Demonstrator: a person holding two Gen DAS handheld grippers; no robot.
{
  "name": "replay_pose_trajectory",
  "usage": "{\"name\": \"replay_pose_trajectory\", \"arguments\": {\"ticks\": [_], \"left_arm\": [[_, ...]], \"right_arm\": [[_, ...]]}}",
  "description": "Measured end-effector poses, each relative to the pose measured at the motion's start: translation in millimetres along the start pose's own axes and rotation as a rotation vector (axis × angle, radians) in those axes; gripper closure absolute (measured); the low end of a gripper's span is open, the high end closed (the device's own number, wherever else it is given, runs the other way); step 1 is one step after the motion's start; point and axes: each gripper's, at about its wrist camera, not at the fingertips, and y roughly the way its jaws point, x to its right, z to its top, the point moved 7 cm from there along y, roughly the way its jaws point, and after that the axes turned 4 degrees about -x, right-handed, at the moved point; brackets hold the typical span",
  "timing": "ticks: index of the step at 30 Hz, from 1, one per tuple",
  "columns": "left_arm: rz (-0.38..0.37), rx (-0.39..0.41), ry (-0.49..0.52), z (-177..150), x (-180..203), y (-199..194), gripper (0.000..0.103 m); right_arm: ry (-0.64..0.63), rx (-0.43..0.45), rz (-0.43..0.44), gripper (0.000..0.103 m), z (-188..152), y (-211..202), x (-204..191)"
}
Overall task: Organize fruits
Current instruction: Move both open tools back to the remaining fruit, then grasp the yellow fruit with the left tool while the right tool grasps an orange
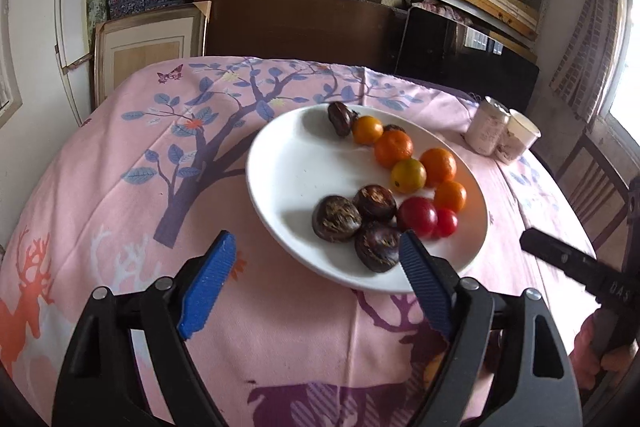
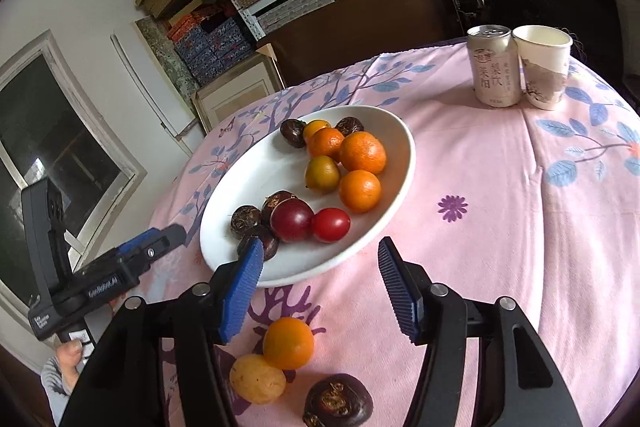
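A white plate (image 1: 304, 155) (image 2: 256, 179) on the pink tablecloth holds small oranges (image 1: 394, 148), two red tomatoes (image 1: 417, 215) and dark water chestnuts (image 1: 337, 219). My left gripper (image 1: 316, 241) hovers open over the plate's near rim, with nothing pressed between its blue pads. My right gripper (image 2: 320, 247) is open at the plate's near right edge and also holds nothing. Below it, loose on the cloth, lie an orange (image 2: 288, 343), a yellow fruit (image 2: 257, 379) and a dark chestnut (image 2: 338, 403). Each gripper shows at the edge of the other's view.
A drink can (image 2: 494, 67) and a paper cup (image 2: 544, 67) stand together at the table's far right. A wooden chair (image 1: 592, 195) is beside the table on the right. Shelves of boxes and a dark board stand behind the table.
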Motion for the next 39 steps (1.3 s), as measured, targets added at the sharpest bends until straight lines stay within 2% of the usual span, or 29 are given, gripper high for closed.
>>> {"name": "replay_pose_trajectory", "arguments": {"ticks": [4,6,8,17,20,23,25,26,28,31,34,37,39], "left_arm": [[0.011,-0.032,0.163,-37.3,39.6,-3.1,0.021],[0.042,-0.015,0.256,-51.6,57.5,-8.5,0.020],[0.053,0.003,0.320,-61.3,71.8,-12.7,0.014],[0.031,-0.048,0.389,-81.3,92.4,-0.9,0.012],[0.060,-0.085,0.410,-87.0,92.1,12.1,0.011],[0.045,-0.102,0.369,-84.6,85.0,14.9,0.012],[0.027,-0.116,0.343,-83.8,78.2,15.2,0.028],[0.009,-0.124,0.329,-84.0,76.2,14.5,0.032],[-0.005,-0.127,0.319,-84.9,72.3,12.1,0.049],[0.041,-0.110,0.309,-83.7,59.3,7.5,0.051],[0.119,-0.107,0.219,-76.0,26.1,7.8,0.051],[0.109,-0.132,0.091,-69.7,-4.5,11.2,0.051],[0.092,-0.145,0.060,-69.5,-10.2,13.5,0.050]], "right_arm": [[0.055,0.020,-0.005,0.037,-7.4,-14.9,18.3],[0.083,0.032,-0.005,0.036,-9.9,-22.0,26.6],[0.103,0.041,-0.003,0.036,-12.0,-28.3,31.3],[0.113,0.058,0.009,0.031,-14.2,-38.1,34.0],[0.101,0.045,-0.004,0.030,-16.4,-35.3,33.0],[0.092,0.040,-0.006,0.030,-17.3,-33.9,31.4],[0.090,0.040,-0.008,0.030,-17.6,-33.6,31.1],[0.091,0.039,-0.008,0.030,-17.9,-33.5,31.2],[0.096,0.034,-0.009,0.030,-18.7,-32.0,32.4],[0.086,0.021,-0.009,0.030,-21.4,-30.1,31.8],[0.042,-0.014,-0.012,0.030,-29.1,-24.4,25.1],[-0.029,-0.064,-0.023,0.030,-40.5,-14.2,12.5],[-0.088,-0.087,-0.036,0.030,-47.0,-7.0,2.3]]}}
